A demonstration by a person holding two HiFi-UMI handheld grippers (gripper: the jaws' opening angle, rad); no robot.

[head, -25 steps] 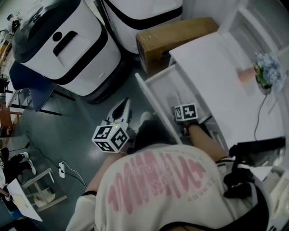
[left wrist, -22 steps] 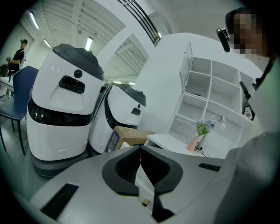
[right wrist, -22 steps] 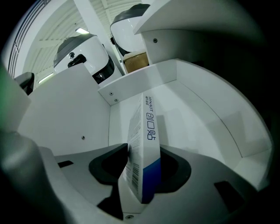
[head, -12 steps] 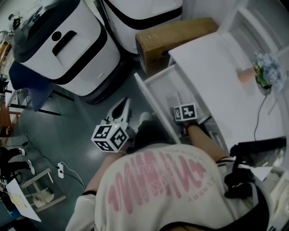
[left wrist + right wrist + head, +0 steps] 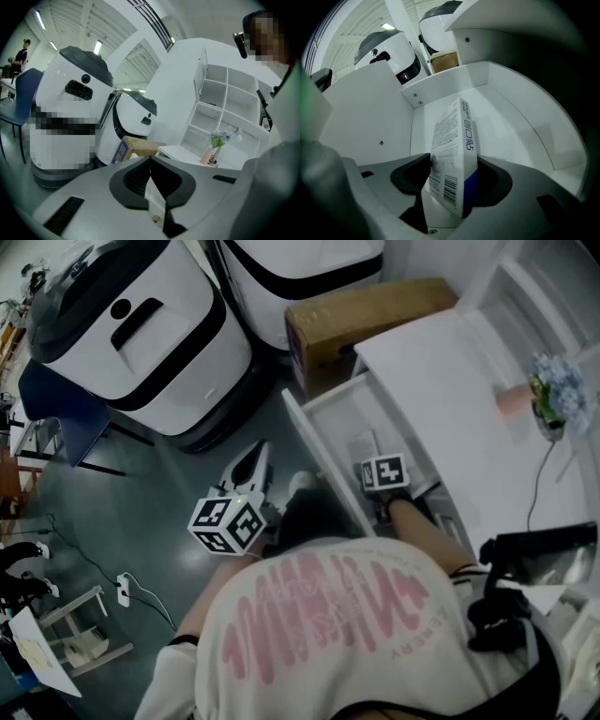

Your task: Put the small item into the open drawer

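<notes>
White-and-blue cardboard carton (image 5: pixel 452 136) was let go in the white drawer (image 5: pixel 454 77).
Right gripper (image 5: pixel 452 161) jaws had just been opening, carton loose between them; left gripper (image 5: pixel 150 159) was clenched, empty.

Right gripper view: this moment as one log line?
right tongs: just opening | small box: between them, in drawer | left tongs: shut, empty

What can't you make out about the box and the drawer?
Head view: the marker cube hides the jaws of the right gripper, which have just been opening.
Right gripper view: box between them; pad contact unclear, fine print too small.
Head view: the arm covers the drawer's near end.
</notes>
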